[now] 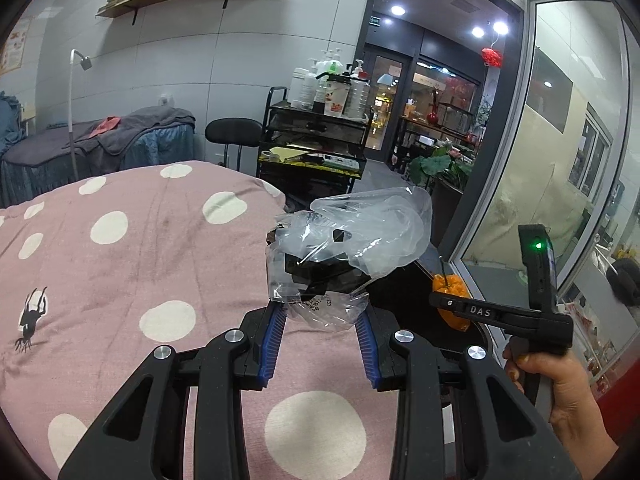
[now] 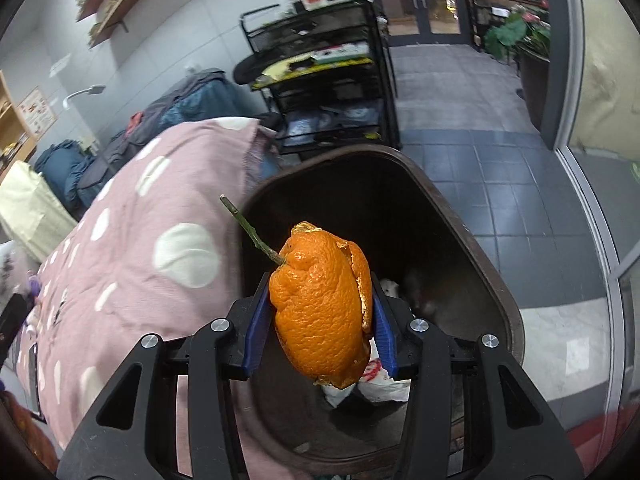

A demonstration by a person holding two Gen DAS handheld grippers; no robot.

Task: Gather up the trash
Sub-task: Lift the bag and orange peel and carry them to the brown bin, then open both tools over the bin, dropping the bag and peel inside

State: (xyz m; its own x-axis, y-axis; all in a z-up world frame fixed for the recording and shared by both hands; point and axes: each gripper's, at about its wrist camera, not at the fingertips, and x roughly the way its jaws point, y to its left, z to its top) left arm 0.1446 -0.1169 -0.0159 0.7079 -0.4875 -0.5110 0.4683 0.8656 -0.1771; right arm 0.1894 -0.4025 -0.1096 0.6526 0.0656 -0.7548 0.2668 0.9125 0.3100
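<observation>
Orange peel (image 2: 322,312) with a green stem, pinched between the blue pads (image 2: 256,328) of the right gripper (image 2: 320,320), narrowed onto the rind. Directly beyond and beneath that claw, a dark brown trash bin (image 2: 496,280), open-topped; inside it, crumpled white wrappers with red print (image 2: 378,380) just under the peel, plus dim scraps deeper in, too dark to name. Left of the claw, a pink polka-dot blanket (image 2: 132,256).

Crumpled clear plastic wrapper (image 1: 344,248), clamped at its lower edge by the left gripper (image 1: 322,332), partly closed around it. Ahead and right of this claw, the bin's dark rim and the right gripper (image 1: 448,300) holding the peel. Farther ahead, a black cart (image 1: 312,152) carrying bottles.
</observation>
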